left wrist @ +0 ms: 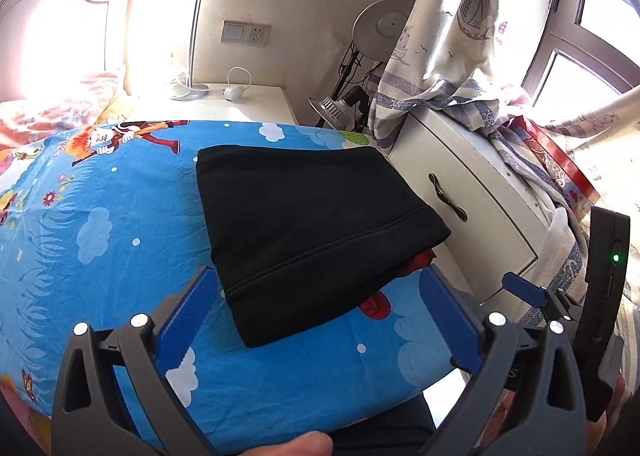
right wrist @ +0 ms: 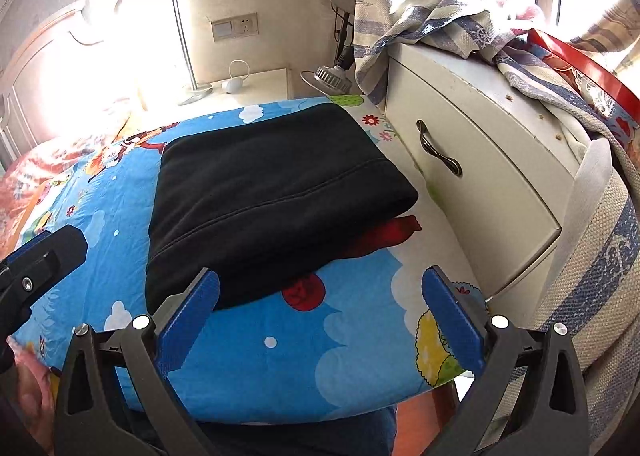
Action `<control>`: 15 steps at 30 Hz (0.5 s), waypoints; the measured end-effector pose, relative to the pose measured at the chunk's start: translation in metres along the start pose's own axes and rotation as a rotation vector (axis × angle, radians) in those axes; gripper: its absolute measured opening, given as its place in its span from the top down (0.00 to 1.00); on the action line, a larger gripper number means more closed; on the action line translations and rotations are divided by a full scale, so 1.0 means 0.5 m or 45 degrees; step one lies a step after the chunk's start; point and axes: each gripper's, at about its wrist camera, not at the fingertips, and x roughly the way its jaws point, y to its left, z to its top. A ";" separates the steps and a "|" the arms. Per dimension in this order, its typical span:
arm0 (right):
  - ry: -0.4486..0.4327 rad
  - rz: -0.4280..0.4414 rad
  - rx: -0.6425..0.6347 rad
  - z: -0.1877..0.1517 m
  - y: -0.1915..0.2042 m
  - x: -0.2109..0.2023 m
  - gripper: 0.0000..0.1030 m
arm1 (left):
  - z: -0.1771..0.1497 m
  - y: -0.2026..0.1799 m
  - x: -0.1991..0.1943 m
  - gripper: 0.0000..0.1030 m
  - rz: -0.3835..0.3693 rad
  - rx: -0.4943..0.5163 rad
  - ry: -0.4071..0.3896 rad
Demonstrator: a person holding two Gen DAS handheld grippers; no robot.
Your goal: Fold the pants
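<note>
The black pants [left wrist: 308, 232] lie folded into a thick rectangle on the blue cartoon bedsheet [left wrist: 100, 240], a red lining peeking out at the near right corner [left wrist: 420, 258]. My left gripper [left wrist: 320, 288] is open and empty, hovering just above the pants' near edge. In the right wrist view the same folded pants [right wrist: 272, 196] lie ahead, with the red lining [right wrist: 396, 230] showing. My right gripper [right wrist: 320, 288] is open and empty, close to the near edge of the pants. Part of the left gripper shows in the right wrist view at the left [right wrist: 40, 264].
A white bedside cabinet with a drawer handle [left wrist: 448, 196] stands against the bed's right side, draped with a striped curtain [left wrist: 452, 56]. A second nightstand [left wrist: 224, 100] with a lamp base stands beyond the bed. A red box [right wrist: 580, 68] sits on the cabinet.
</note>
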 end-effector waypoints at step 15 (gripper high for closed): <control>-0.013 0.029 0.025 0.000 -0.015 -0.001 0.05 | -0.003 -0.021 0.019 0.02 0.061 0.036 0.044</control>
